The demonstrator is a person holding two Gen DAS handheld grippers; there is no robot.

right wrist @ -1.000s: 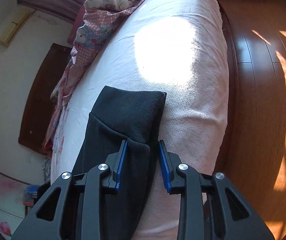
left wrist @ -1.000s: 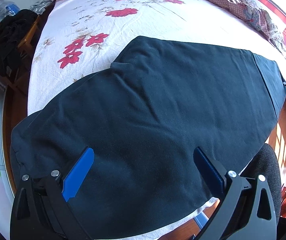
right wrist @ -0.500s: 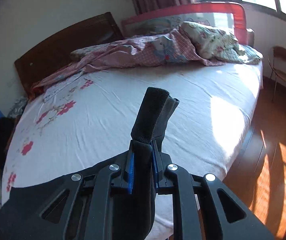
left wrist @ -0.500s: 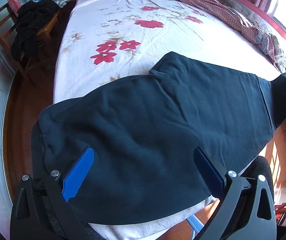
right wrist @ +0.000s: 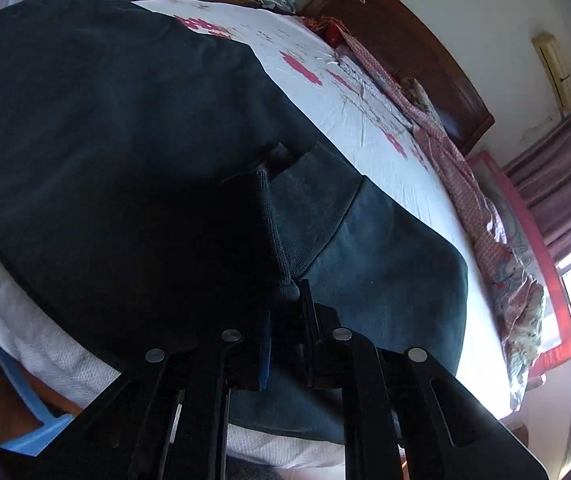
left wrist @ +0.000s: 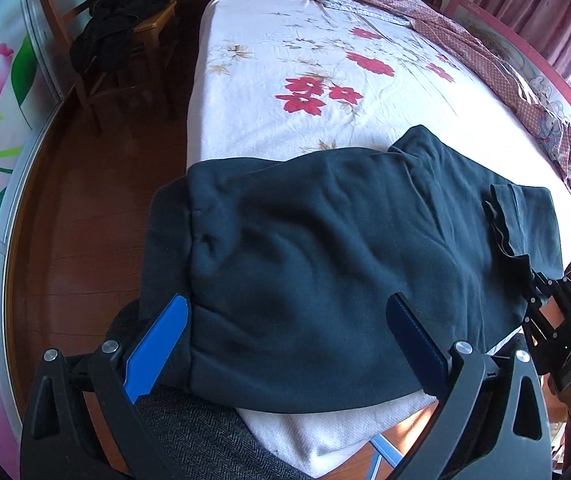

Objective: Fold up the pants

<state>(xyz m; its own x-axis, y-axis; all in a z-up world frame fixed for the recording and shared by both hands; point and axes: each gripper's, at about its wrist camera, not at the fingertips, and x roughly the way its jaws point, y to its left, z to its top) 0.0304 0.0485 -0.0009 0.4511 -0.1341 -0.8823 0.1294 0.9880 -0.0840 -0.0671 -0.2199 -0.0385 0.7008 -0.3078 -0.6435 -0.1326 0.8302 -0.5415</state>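
Dark navy pants (left wrist: 325,264) lie across the near edge of the bed, their ribbed cuff end folded back over the body at the right (left wrist: 525,216). My left gripper (left wrist: 285,320) is open, its blue pads wide apart above the waistband end, holding nothing. My right gripper (right wrist: 285,300) is shut on the ribbed cuff (right wrist: 281,220) and holds it over the pants' middle. It also shows at the right edge of the left wrist view (left wrist: 553,304).
The bed (left wrist: 285,32) has a white sheet with red flowers and a pink quilt (left wrist: 485,48) along the far side. A wooden chair with dark clothes (left wrist: 121,32) stands left of it on the wood floor. A wooden headboard (right wrist: 405,48) is beyond.
My right gripper closed on the cuff, lifted it and carried it back over the pants, doubling the leg. The left gripper shifted left toward the waistband and stayed open.
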